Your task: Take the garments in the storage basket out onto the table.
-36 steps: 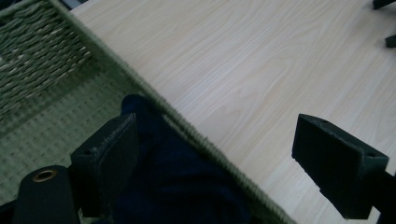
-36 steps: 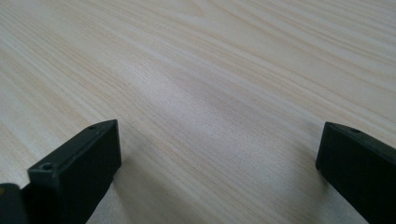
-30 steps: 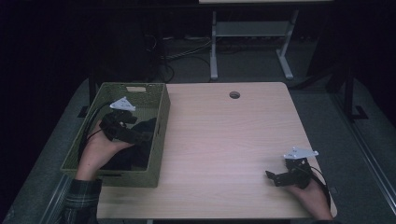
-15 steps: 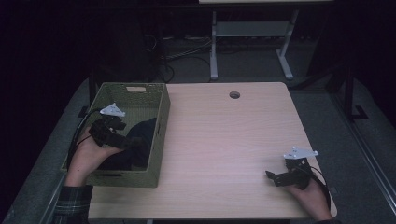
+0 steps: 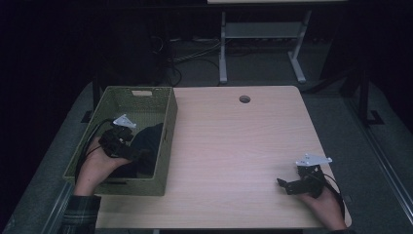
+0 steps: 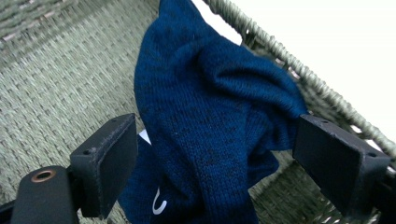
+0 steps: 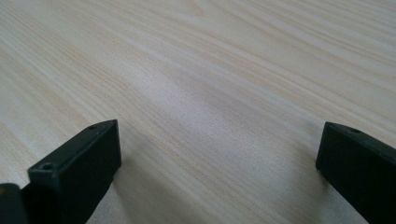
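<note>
**Operator:** Pale wood table (image 5: 234, 146) under me, dark room around it, and a green woven basket (image 5: 141, 95) sitting at the table's left edge. I've got the left gripper (image 5: 127, 146) down inside that basket.

**Observer:** Where's the cloth relative to your jaws?

**Operator:** From the left gripper view, the navy knit garment (image 6: 210, 121) is bunched up right between them. It lies on the basket floor and leans against the wall (image 6: 299, 70) on the table side. One fold reaches the inner face of the jaw at the right of that view; beside the other jaw I can't tell whether the knit touches or only comes near it.

**Observer:** So you're clamped?

**Operator:** No, the jaws stand wide, with the cloth sitting in the gap. A small white mark (image 6: 159, 205) shows low on the fabric.

**Observer:** And the other hand?

**Operator:** The right gripper (image 5: 287, 185) is well apart, at the near right corner of the table, resting low over the wood. Its jaws are spread wide too, with bare table (image 7: 210, 93) between them.
</note>
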The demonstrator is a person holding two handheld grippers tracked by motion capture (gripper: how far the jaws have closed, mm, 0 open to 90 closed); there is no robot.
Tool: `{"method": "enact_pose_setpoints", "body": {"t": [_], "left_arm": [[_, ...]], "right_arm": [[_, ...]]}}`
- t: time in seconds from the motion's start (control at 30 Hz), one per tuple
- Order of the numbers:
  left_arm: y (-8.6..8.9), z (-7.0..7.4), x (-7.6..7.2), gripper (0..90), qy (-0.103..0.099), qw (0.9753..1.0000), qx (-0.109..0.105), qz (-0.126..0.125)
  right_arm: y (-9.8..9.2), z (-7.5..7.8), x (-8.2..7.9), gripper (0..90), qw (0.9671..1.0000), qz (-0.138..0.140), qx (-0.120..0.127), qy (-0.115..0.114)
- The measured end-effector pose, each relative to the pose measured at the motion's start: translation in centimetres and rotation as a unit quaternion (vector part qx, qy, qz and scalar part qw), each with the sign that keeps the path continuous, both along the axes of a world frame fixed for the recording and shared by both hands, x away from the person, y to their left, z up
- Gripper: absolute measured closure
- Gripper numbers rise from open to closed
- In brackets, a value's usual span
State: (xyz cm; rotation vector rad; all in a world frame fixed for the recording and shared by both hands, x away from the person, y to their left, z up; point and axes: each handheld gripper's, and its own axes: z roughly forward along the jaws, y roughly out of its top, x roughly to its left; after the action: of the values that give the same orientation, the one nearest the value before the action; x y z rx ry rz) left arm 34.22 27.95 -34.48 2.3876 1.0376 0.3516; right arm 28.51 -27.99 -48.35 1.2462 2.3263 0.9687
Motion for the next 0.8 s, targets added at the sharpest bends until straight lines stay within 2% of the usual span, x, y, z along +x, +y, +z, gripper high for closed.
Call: {"method": "enact_pose_setpoints", "body": {"t": [0.03,0.2,0.3,0.5,0.63,0.8], "left_arm": [[-0.1,-0.3,0.1,13.9,0.004,1.0000,0.007,0.001],[-0.3,-0.8,0.3,14.0,0.009,0.9999,0.011,0.000],[-0.6,-1.3,0.6,14.4,0.017,0.9996,0.022,-0.001],[-0.7,-1.7,1.1,20.9,0.028,0.9995,0.012,0.003],[-0.5,-1.6,1.2,31.9,0.042,0.9991,0.002,-0.004],[-0.5,-1.7,1.1,47.8,0.049,0.9986,-0.001,-0.017]], "right_arm": [[0.0,0.0,0.0,0.0,1.0000,0.000,0.000,0.000],[0.0,0.0,0.0,0.0,1.0000,0.000,0.000,0.000],[0.0,0.0,0.0,0.0,1.0000,0.000,0.000,0.000],[0.0,0.0,0.0,0.0,1.0000,0.000,0.000,0.000],[0.0,0.0,0.0,0.0,1.0000,0.000,0.000,0.000],[0.0,0.0,0.0,0.0,1.0000,0.000,0.000,0.000]]}}
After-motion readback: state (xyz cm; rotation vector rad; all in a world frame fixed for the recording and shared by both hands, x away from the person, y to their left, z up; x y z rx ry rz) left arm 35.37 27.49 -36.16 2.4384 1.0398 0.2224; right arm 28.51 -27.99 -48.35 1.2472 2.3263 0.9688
